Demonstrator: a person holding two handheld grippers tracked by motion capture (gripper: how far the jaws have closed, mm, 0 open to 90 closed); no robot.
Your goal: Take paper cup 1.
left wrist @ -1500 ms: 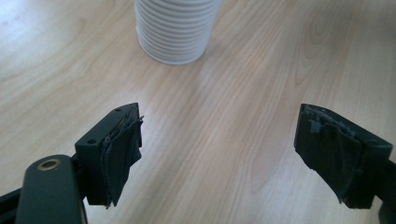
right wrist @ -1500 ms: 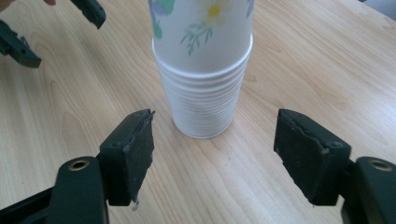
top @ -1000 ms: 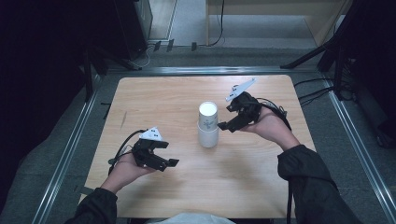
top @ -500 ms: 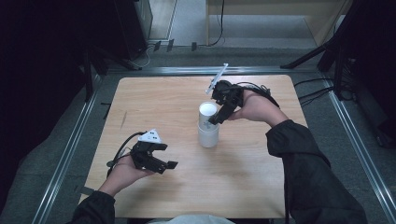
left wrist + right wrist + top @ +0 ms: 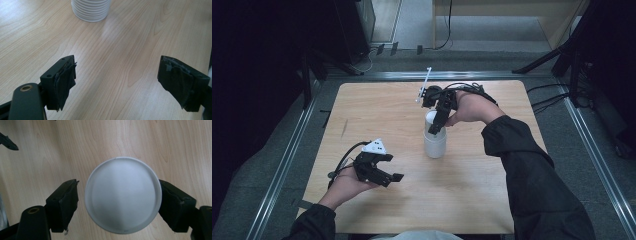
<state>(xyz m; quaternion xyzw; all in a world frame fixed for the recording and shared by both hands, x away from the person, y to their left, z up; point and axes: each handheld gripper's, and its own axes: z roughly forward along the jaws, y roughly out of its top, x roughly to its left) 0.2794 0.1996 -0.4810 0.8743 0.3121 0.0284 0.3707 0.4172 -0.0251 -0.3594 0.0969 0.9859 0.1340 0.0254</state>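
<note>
i've got the right gripper (image 5: 117, 202) above the white ribbed paper cup stack (image 5: 123, 195) mid-table, jaws just closing, left pad short of the rim; i'd centre first. left gripper (image 5: 379, 167) open, empty.

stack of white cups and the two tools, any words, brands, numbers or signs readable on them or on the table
None: no readable text in any view.
Stack of white cups: plain white, ribbed sides, top blank in the right gripper view.
Left tool and right tool: plain black, no lettering visible.
Wooden table: bare wood grain, no labels.
</note>
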